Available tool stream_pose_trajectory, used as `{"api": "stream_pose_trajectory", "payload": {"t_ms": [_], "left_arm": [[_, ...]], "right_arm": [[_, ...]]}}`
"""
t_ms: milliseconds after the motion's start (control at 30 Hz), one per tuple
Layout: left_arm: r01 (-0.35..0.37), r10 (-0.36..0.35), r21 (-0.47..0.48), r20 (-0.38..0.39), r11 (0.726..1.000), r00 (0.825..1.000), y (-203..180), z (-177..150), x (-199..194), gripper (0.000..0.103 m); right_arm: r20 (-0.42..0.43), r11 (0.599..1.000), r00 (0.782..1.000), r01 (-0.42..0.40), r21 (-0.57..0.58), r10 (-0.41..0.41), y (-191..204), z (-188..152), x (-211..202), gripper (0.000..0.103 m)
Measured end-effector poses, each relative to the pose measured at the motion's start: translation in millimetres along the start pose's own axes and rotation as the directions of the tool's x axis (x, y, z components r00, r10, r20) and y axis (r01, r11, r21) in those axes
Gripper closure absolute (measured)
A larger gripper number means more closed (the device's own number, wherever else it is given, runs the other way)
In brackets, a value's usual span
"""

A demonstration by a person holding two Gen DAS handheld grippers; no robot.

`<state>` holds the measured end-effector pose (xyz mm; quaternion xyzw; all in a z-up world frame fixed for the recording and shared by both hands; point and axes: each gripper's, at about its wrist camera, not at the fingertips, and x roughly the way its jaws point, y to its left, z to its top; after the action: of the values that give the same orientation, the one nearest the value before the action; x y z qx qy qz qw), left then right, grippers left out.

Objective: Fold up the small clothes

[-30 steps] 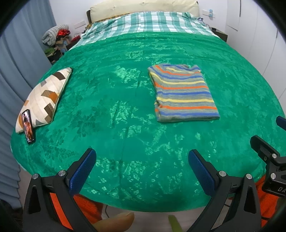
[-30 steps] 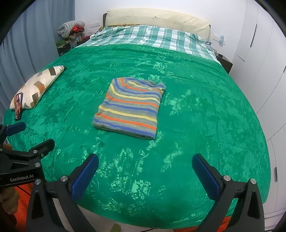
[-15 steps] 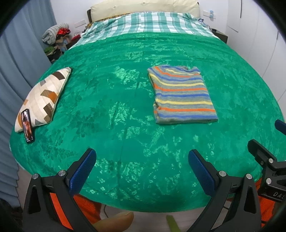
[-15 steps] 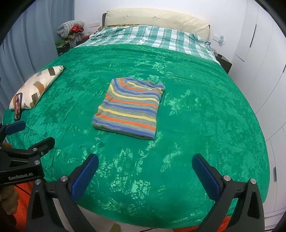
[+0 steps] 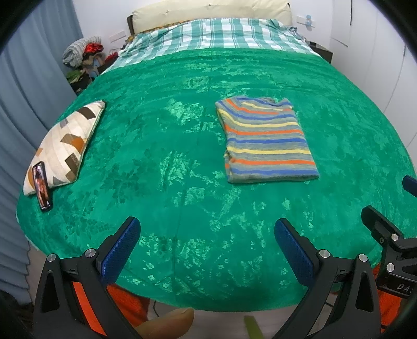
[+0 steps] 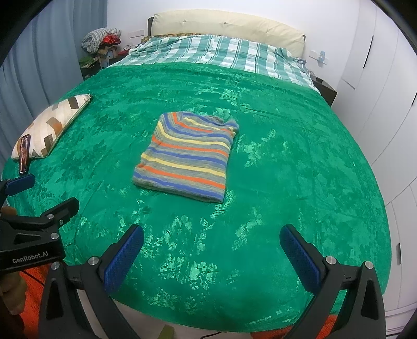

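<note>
- Striped garment [image 5: 268, 140]: folded into a flat rectangle with grey, blue, orange and yellow bands; lies on the green blanket [image 5: 169, 161] near mid-bed, apart from both grippers and touched by neither.
- Left gripper [image 5: 207, 238]: nearest the lens in its own view, blue-padded fingers spread wide with nothing between them, held over the near edge of the bed.
- Right gripper [image 6: 211, 246]: fingers likewise spread wide and empty, over the same near edge, just beside the left one.
- Phone [image 5: 41, 186]: dark, screen up, at the near left of the blanket, leaning on the end of the cushion.
- Patterned cushion [image 5: 67, 146]: cream with brown and grey blocks, along the left edge of the bed.
- Checked sheet [image 5: 216, 34]: teal and white, beyond the far edge of the blanket.
- Cream headboard [image 6: 226, 24]: against the far wall.
- Heap of clothes [image 6: 103, 43]: far left corner, beside the curtain.
- White wardrobe doors [image 6: 385, 86]: along the right side.
</note>
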<state>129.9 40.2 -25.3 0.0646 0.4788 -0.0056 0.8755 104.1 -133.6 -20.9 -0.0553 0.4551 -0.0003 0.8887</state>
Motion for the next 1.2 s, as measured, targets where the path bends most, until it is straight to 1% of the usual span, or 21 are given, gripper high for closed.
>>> {"api": "stream_pose_trajectory", "payload": {"t_ms": [300, 500, 800, 967, 1200], "left_arm": [[-0.001, 0.001, 0.001, -0.011, 1.0, 1.0, -1.1, -0.7, 4.6, 0.0], [-0.012, 0.011, 0.006, 0.006, 1.0, 1.0, -3.1, 0.0, 2.0, 0.0], [0.007, -0.007, 0.003, 0.001, 1.0, 1.0, -3.8, 0.4, 1.9, 0.0], [-0.002, 0.002, 0.01, 0.013, 1.0, 1.0, -5.6, 1.9, -0.8, 0.0], [0.012, -0.012, -0.009, 0.005, 1.0, 1.0, -2.7, 4.2, -0.1, 0.0]], "right_arm": [[-0.006, 1.0, 1.0, 0.002, 0.004, -0.002, -0.3, -0.5, 1.9, 0.0], [-0.004, 1.0, 1.0, 0.004, 0.008, -0.004, 0.6, 0.2, 2.4, 0.0], [-0.005, 1.0, 1.0, 0.004, 0.008, -0.004, 0.7, 1.2, 1.8, 0.0], [-0.002, 1.0, 1.0, -0.001, 0.015, 0.001, -0.4, 2.2, 0.6, 0.0], [0.006, 1.0, 1.0, -0.006, 0.022, 0.005, 0.3, 3.8, -3.3, 0.0]]}}
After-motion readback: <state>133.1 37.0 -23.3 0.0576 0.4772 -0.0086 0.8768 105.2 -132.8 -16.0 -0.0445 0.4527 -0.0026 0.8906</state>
